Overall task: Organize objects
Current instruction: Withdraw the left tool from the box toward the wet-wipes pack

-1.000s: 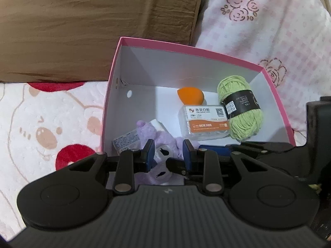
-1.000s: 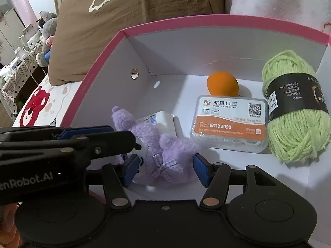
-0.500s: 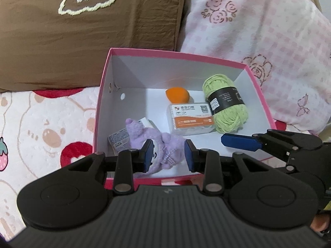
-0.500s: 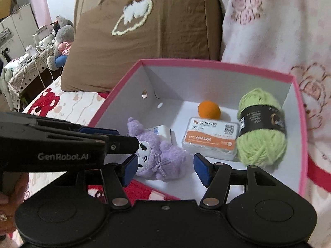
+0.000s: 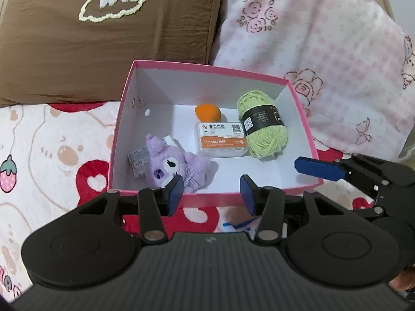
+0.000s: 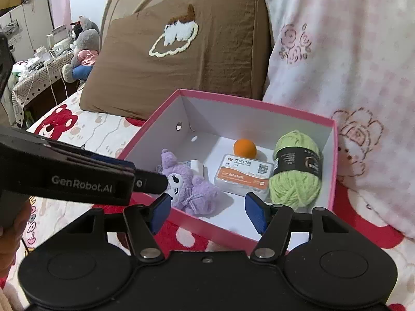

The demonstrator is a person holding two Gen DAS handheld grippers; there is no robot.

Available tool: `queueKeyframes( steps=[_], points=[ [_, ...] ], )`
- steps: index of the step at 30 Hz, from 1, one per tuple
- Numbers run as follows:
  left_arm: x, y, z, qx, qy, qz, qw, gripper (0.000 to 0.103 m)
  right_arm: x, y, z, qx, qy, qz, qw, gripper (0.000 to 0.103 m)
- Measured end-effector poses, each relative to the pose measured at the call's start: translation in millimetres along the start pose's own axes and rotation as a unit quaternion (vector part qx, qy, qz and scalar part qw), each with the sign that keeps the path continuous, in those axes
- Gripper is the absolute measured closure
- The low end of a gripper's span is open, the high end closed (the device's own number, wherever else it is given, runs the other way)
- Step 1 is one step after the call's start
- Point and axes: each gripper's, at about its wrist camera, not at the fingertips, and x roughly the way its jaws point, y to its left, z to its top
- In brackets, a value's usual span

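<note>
The pink box [image 5: 303, 119] sat on the bed's printed blanket [image 5: 46, 140], before a brown pillow [image 5: 103, 39]. Inside lay a purple plush [image 5: 171, 165] on what seemed a small packet [image 5: 137, 158], an orange ball [image 5: 207, 112], a floss case [image 5: 221, 140] and green yarn [image 5: 262, 127] touching it. The left gripper [image 5: 210, 190] hung over the near rim, jaws opening, empty. The right gripper [image 6: 208, 213] likewise: jaws opening, holding nothing.

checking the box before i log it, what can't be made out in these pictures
- White packet: both views, mostly under the purple plush; label too small to read.
- Plush, right wrist view: part hidden by the left tool's finger.
- Blue string, left wrist view: mostly behind the left tool.
- Yarn label: too small.
</note>
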Motion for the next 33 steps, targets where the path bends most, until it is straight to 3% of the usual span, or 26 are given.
queueKeyframes(
  steps=[8, 14, 18, 28, 33],
  points=[
    [-26, -16, -4, 0.022, -0.009, 0.013, 0.9996, 0.041, -33, 3, -5, -0.019, -0.011, -0.008, 1.000, 0.024],
    [-44, -22, -8, 0.027, -0.012, 0.011, 0.9995, 0.038, -58, 4, -8, -0.027, -0.022, -0.012, 0.999, 0.018],
    [-52, -24, -12, 0.033, -0.010, 0.020, 0.9992, 0.031, -68, 8, -11, -0.031, -0.026, -0.016, 0.999, 0.008],
    [-80, -29, -21, 0.049, -0.017, 0.027, 0.9983, 0.007, -94, 16, -18, -0.047, -0.017, -0.028, 0.998, 0.006],
    [-88, -29, -28, 0.046, -0.013, 0.040, 0.9980, 0.007, -108, 18, -23, -0.059, -0.028, -0.042, 0.997, 0.004]
  ],
)
